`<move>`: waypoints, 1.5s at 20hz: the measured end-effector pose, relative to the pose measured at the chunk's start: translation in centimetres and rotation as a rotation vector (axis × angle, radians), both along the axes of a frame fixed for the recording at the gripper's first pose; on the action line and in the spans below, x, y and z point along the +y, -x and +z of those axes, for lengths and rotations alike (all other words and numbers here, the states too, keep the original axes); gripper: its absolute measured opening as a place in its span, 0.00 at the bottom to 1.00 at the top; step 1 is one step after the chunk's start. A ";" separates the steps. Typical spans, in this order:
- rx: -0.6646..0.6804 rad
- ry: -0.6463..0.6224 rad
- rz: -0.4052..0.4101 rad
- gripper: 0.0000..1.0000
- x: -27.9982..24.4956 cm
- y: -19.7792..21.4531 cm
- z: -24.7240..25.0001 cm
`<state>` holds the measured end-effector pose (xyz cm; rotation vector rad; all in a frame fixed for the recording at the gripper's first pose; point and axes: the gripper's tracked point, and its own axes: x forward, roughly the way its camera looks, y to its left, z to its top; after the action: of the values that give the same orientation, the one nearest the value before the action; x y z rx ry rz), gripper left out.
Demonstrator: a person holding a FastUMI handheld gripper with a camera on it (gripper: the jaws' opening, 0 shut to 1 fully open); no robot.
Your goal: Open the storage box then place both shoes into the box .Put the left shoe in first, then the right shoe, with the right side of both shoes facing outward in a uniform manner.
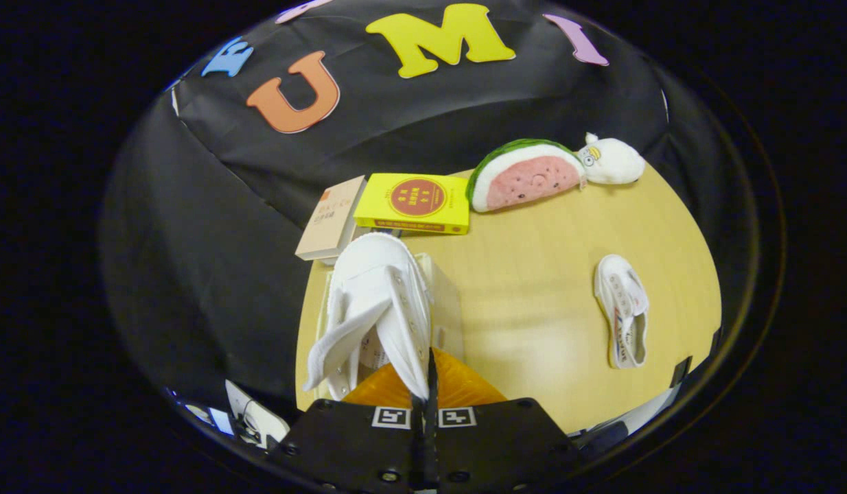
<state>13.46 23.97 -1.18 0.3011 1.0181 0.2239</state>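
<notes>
Wooden table (533,274), black cloth wall behind; gripper (423,394) pinched closed on white shoe (379,302), second shoe (622,309) lies apart.

I see a white high-top shoe (379,309) directly ahead of my gripper (424,405). The fingers are closed together on the edge of its upper, so both press on it. The shoe hangs with its toe pointing away from the jaws and its tongue loose to the left. Under it stands the pale storage box (445,302). The second white shoe (622,310) lies flat, well to the right of the jaws.
</notes>
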 end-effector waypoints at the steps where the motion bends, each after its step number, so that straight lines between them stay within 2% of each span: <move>1: 0.012 -0.011 -0.014 0.00 1.6 -0.4 -0.9; 7: 0.042 0.001 -0.107 0.00 8.0 -2.5 -7.5; 12: 0.051 -0.028 -0.259 0.00 9.3 -2.6 -11.8; 14: 0.063 0.004 -0.265 0.00 9.6 -2.9 -13.3; 18: 0.118 -0.035 -0.225 0.00 12.8 -3.2 -15.8; 20: 0.109 -0.016 -0.252 0.00 12.6 -3.6 -16.0; 23: 0.130 0.036 -0.220 0.00 13.0 -3.8 -17.3; 26: 0.203 0.030 -0.191 0.02 13.0 -3.0 -18.1; 27: 0.215 0.000 -0.173 0.04 13.5 -3.0 -18.1; 28: 0.233 -0.009 -0.141 0.18 13.6 -2.7 -18.1; 30: 0.205 -0.023 -0.064 0.26 13.6 -2.6 -16.5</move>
<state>16.05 37.57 -17.73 0.3828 1.2074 0.1490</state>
